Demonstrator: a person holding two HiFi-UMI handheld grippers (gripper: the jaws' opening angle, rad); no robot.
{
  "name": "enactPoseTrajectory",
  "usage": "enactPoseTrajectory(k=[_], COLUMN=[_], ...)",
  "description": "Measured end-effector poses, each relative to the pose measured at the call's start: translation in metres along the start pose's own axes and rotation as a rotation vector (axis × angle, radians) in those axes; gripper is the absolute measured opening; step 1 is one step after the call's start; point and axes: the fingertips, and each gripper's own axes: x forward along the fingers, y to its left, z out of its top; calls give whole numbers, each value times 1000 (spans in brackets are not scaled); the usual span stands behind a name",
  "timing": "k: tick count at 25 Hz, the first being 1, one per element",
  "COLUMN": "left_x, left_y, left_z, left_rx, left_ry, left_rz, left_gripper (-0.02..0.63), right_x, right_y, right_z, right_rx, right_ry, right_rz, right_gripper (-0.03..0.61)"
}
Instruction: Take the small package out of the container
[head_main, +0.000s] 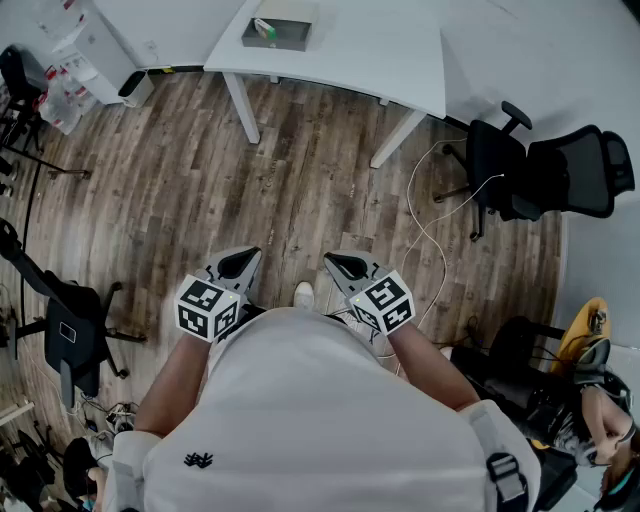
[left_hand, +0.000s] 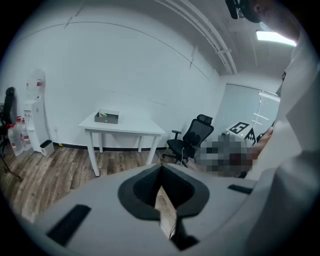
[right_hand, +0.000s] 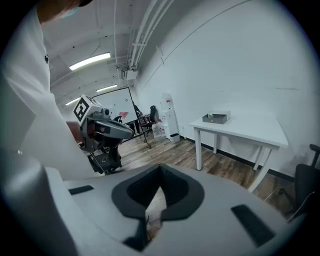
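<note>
The left gripper (head_main: 247, 258) and right gripper (head_main: 336, 263) are holding their jaws pressed together, gripping nothing. The container (head_main: 279, 33) with the small package (head_main: 265, 30) is sitting near the left edge of the far table (head_main: 380, 60), with open floor (head_main: 300, 180) lying between.

The right gripper (right_hand: 160, 172) is pointing across the room, its jaws pressing together with nothing sitting between them. Beyond it a white table (right_hand: 250, 131) is standing by the wall and carrying a grey container (right_hand: 216, 118) on its top. The left gripper (right_hand: 129, 133) is hovering off to the left, above the wooden floor (right_hand: 165, 152).
</note>
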Motion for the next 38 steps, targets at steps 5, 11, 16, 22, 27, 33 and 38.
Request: enactPoseTrajectory(k=[5, 11, 16, 22, 27, 33, 38], left_x=[8, 14, 31, 57, 68, 51, 43], left_y=[-2, 6, 27, 80, 131, 213, 265], left_z=[12, 11, 22, 65, 106, 111, 104], left_rx=[-2, -17, -9, 17, 53, 47, 25], left_ry=[-21, -10, -24, -65, -91, -76, -48], left_rz=[4, -13, -53, -108, -119, -73, -84], left_gripper=[6, 6, 6, 6, 6, 6, 6], right_x=[-3, 9, 24, 52, 98, 175, 217], right_y=[-10, -13, -31, -67, -95, -106, -116], right_z=[1, 4, 19, 57, 95, 142, 176], right_rx=[27, 44, 76, 66, 54, -2, -4], right_ry=[-7, 1, -14, -10, 15, 66, 60], right_rz=[7, 7, -17, -93, -107, -75, -88], right_gripper=[6, 6, 6, 11, 15, 43, 41])
